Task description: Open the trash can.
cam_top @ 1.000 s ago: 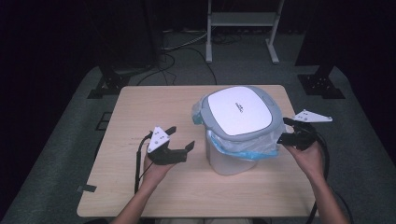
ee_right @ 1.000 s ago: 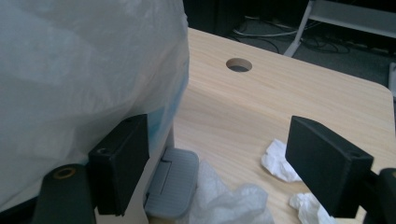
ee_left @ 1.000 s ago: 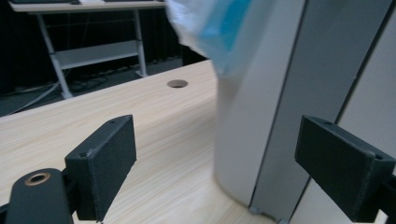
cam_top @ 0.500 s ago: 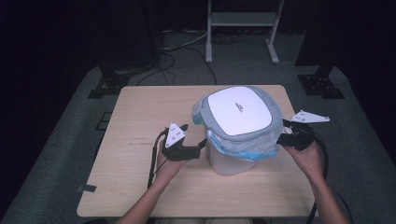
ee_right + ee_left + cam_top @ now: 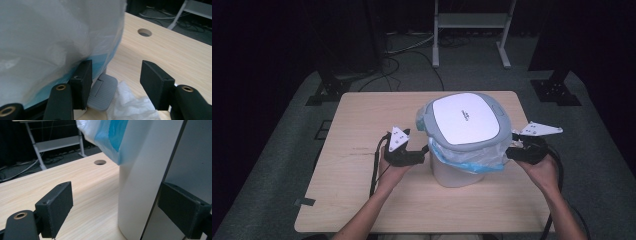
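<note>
A white pedal bin (image 5: 456, 175) with a grey-rimmed white lid (image 5: 464, 118) stands on the wooden table (image 5: 362, 120). A blue and white plastic bag (image 5: 468, 158) hangs out from under the lid. My left gripper (image 5: 424, 152) is open at the bin's left side. In the left gripper view the bin's white wall (image 5: 138, 185) stands between the spread jaws of the left gripper (image 5: 120, 210). My right gripper (image 5: 511, 150) is open at the bin's right side. In the right gripper view the right gripper (image 5: 117, 81) has its left jaw against the bag (image 5: 62, 37), above the grey pedal (image 5: 103, 91).
A crumpled white sheet (image 5: 131, 105) lies on the table by the pedal. The table has a round cable hole (image 5: 144, 32). Dark carpet, cables and a metal stand (image 5: 467, 22) lie beyond the table's far edge.
My left gripper has moved right, from open table up to the bin's side. My right gripper has edged in toward the bag. The bin has stayed put.
</note>
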Action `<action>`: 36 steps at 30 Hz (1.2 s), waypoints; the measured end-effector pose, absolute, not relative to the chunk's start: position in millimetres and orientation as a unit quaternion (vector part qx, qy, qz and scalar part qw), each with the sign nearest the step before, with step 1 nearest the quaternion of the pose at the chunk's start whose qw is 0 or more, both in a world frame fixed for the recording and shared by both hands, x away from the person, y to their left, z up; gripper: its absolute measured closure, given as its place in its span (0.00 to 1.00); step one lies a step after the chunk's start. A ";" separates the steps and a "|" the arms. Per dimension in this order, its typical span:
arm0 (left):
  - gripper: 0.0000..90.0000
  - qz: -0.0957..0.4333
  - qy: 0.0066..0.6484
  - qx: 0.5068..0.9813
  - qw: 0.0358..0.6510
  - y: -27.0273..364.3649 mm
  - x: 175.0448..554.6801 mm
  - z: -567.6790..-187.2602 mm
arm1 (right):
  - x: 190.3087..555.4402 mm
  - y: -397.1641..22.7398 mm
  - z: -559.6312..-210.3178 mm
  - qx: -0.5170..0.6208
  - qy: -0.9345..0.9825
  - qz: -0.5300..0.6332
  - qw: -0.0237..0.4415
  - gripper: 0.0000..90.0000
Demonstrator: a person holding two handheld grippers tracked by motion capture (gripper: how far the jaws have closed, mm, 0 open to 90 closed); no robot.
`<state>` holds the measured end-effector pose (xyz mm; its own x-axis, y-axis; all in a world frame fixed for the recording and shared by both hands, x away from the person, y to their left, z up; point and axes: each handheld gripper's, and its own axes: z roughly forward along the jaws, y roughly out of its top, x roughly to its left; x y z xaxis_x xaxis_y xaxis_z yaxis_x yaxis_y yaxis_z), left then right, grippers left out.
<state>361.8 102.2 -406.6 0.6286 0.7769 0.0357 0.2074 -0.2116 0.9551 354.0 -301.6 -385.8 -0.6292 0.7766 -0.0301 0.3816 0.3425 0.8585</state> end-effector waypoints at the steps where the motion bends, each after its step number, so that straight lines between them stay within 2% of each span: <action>1: 0.13 0.267 0.342 0.728 0.531 106.2 366.6 -407.1 | 351.3 -297.8 -385.4 0.358 0.793 0.442 0.219 0.47; 4: 0.13 0.255 0.351 0.726 0.534 113.1 377.1 -407.2 | 346.3 -290.6 -384.8 0.346 0.800 0.442 0.213 0.46; 8: 0.13 0.265 0.354 0.728 0.524 117.6 386.9 -404.7 | 342.0 -282.9 -384.5 0.335 0.805 0.444 0.207 0.46; 12: 0.13 0.275 0.359 0.723 0.522 128.9 396.6 -400.9 | 336.2 -268.7 -385.5 0.312 0.815 0.449 0.194 0.40; 19: 0.13 0.282 0.349 0.723 0.526 142.5 382.9 -394.1 | 336.4 -262.4 -385.7 0.296 0.827 0.436 0.194 0.34; 28: 0.13 0.280 0.324 0.730 0.533 149.4 350.1 -393.3 | 363.0 -286.8 -388.1 0.359 0.799 0.436 0.205 0.34; 36: 0.12 0.262 0.307 0.735 0.544 145.3 325.6 -396.7 | 413.4 -280.3 -389.5 0.387 0.785 0.429 0.222 0.32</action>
